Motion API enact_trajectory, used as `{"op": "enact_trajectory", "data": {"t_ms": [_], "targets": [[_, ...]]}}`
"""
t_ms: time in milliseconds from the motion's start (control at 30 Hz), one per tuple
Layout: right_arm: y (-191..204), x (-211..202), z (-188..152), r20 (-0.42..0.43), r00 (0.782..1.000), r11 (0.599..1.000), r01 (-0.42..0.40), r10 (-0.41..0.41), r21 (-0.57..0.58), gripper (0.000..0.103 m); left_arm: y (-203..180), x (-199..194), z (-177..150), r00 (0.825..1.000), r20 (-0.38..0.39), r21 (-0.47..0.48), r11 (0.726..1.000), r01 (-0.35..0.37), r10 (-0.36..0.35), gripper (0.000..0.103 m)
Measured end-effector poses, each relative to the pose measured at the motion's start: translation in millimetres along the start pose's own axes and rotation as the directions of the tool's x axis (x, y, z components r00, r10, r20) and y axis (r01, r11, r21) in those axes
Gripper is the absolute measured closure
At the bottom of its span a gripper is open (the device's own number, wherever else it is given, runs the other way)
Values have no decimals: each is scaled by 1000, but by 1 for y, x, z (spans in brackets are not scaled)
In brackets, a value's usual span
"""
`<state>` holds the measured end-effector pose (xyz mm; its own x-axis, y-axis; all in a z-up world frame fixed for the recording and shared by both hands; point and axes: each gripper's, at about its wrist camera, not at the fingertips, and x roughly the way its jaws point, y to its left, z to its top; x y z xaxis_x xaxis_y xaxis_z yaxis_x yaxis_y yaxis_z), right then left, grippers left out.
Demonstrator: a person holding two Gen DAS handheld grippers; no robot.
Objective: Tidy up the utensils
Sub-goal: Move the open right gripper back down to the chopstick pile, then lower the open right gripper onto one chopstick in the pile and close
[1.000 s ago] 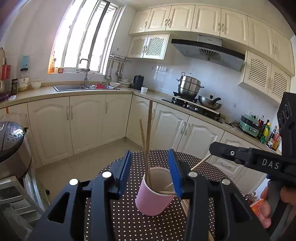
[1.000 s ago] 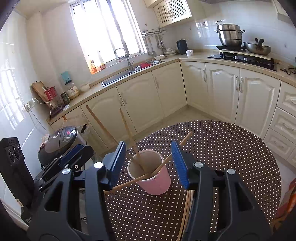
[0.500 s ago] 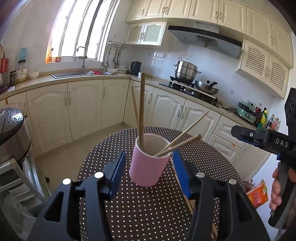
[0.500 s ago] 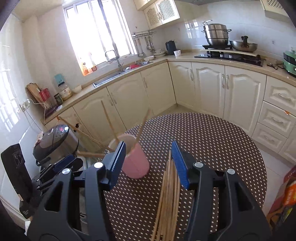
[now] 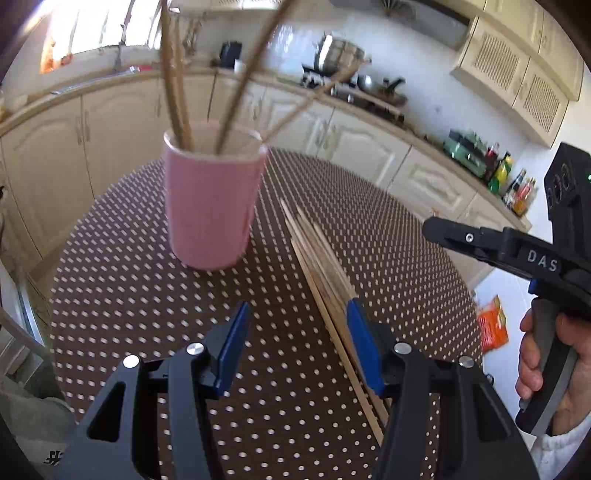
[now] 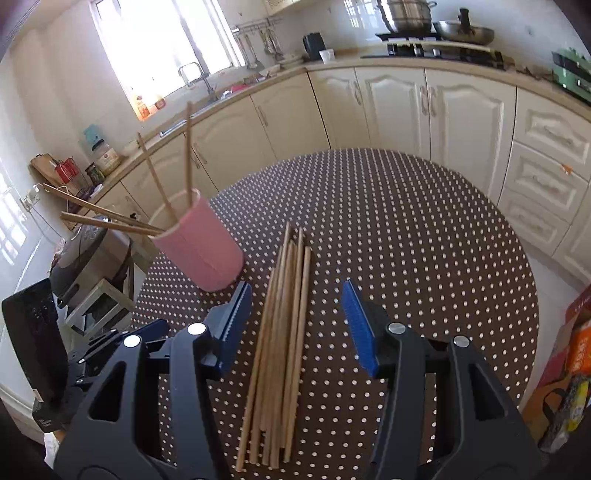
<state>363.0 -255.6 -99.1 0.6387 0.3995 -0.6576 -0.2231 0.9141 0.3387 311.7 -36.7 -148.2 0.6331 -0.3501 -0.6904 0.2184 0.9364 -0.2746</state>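
Observation:
A pink cup (image 5: pixel 210 199) stands on the round brown dotted table (image 5: pixel 147 295) and holds several wooden chopsticks (image 5: pixel 177 81). It also shows in the right wrist view (image 6: pixel 201 247) at the left. A bundle of loose chopsticks (image 6: pixel 280 317) lies flat on the table, right of the cup; it also shows in the left wrist view (image 5: pixel 325 280). My left gripper (image 5: pixel 295 343) is open and empty, low over the table, in front of the cup. My right gripper (image 6: pixel 295 328) is open and empty, straddling the loose bundle from above.
Cream kitchen cabinets (image 6: pixel 406 107) and a counter with a stove and pots (image 6: pixel 432 29) ring the table. A rice cooker (image 6: pixel 88 258) stands left of the table. An orange packet (image 5: pixel 491 325) lies on the floor at the right.
Both grippers have drawn back and down from the cup. The left now sits lower in front of it. The right has shifted right, over the loose chopstick bundle.

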Motion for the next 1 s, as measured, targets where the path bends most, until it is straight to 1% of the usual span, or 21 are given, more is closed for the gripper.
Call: {"op": "enact_trajectory", "data": {"t_ms": [33, 133, 233, 300, 400, 467, 533, 700, 767, 1000], "targets": [[-5, 5, -3, -12, 1000, 1000, 1, -1, 7, 52, -2, 10, -2, 999, -31, 3, 1000, -8, 8, 49], [-15, 14, -8, -38, 999, 1000, -1, 2, 25, 52, -8, 32, -2, 995, -90, 6, 999, -38, 38, 49], [-24, 24, -12, -60, 998, 999, -8, 10, 39, 52, -16, 50, 3, 989, -126, 11, 997, -72, 73, 49], [-27, 28, -12, -67, 998, 999, -13, 16, 43, 52, -21, 60, 6, 986, -148, 23, 996, -80, 83, 49], [-31, 33, -13, -70, 997, 999, -18, 21, 48, 52, -34, 75, 9, 978, -161, 79, 990, -120, 131, 49], [-34, 37, -13, -75, 997, 998, -23, 27, 55, 52, -40, 83, 11, 973, -172, 100, 986, -136, 151, 49], [-37, 40, -14, -77, 997, 998, -26, 31, 61, 52, -47, 89, 15, 968, -167, 125, 978, -166, 186, 49], [-44, 47, -12, -85, 996, 998, -31, 36, 62, 52, -50, 101, 26, 961, -163, 118, 971, -206, 224, 49], [-44, 50, -10, -88, 995, 998, -32, 37, 61, 52, -50, 107, 31, 961, -169, 108, 973, -203, 219, 49], [-43, 62, -7, -123, 992, 999, -19, 25, 48, 52, -55, 118, 40, 949, -186, 144, 963, -230, 254, 48]]}}
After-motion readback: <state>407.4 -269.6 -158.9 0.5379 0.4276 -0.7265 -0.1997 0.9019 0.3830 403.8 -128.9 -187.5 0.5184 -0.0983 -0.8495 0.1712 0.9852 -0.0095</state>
